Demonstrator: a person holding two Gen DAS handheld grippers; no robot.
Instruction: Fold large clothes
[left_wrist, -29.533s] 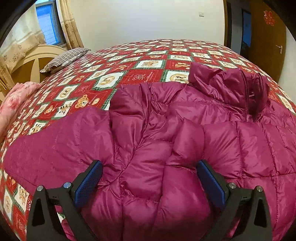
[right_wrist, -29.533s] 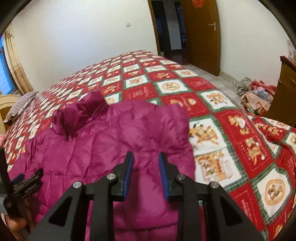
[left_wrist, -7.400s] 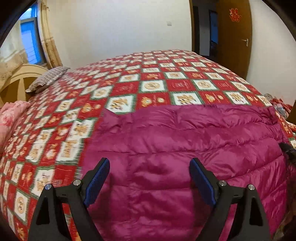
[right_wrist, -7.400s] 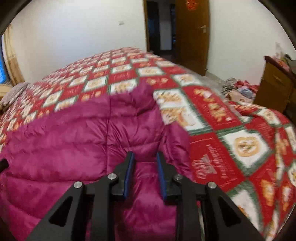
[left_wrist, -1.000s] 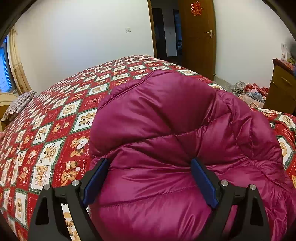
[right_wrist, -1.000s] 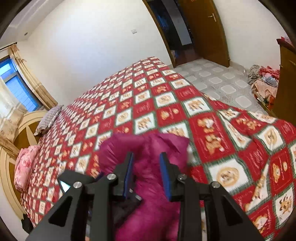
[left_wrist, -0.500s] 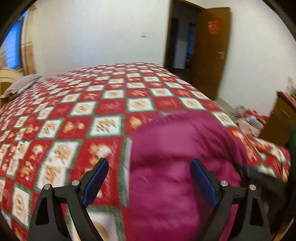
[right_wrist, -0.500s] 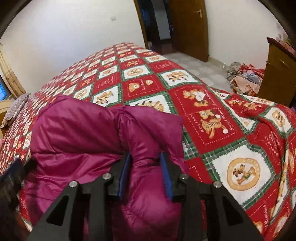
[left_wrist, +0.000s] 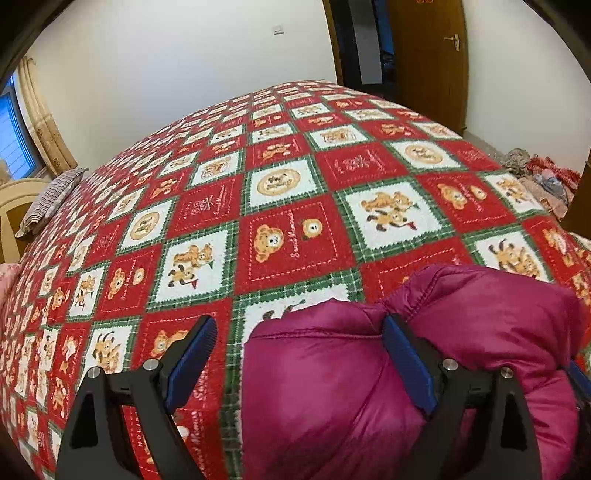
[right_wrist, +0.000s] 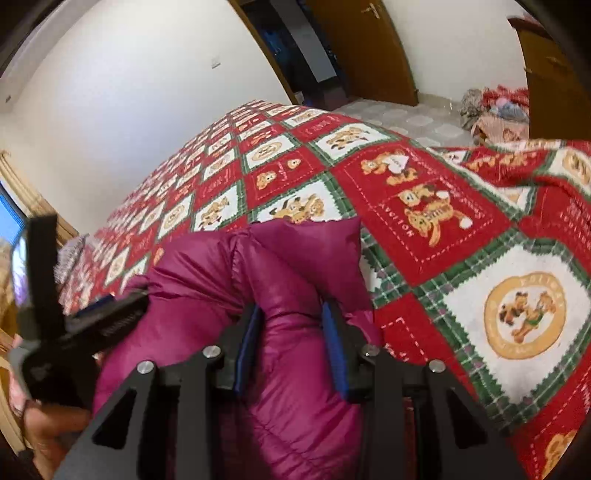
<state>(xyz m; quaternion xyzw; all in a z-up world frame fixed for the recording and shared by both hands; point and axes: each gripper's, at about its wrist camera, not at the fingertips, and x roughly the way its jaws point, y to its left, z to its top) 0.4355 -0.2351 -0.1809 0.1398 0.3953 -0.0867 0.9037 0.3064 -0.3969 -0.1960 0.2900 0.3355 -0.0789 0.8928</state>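
A bed (left_wrist: 295, 177) fills most of both views, covered by a red, green and white patchwork blanket (right_wrist: 461, 229) printed with teddy bears. Behind it stand a pale wall and a brown wooden door (left_wrist: 428, 59).

On the near part of the blanket lies a magenta puffer jacket (left_wrist: 325, 391), bundled into a thick, rounded heap rather than spread flat. In the left wrist view it sits at the lower right, with bare blanket to its left.

The left claw (left_wrist: 299, 362) stands wide open. Its right finger rests against a crease of the jacket, while its left finger hangs over the blanket, apart from the fabric. Nothing is pinched between them.

The right claw (right_wrist: 291, 332) is narrow, and its blue pads (right_wrist: 334, 347) press on a thick fold of the jacket from both sides. The fold bulges out above the fingers.

In the right wrist view, the left claw's black body shows at the left edge, with a person's hand (right_wrist: 48, 428) gripping it.

A striped pillow (left_wrist: 51, 199) lies at the far left of the bed. A pile of clothes (left_wrist: 543, 173) sits on the floor to the right.
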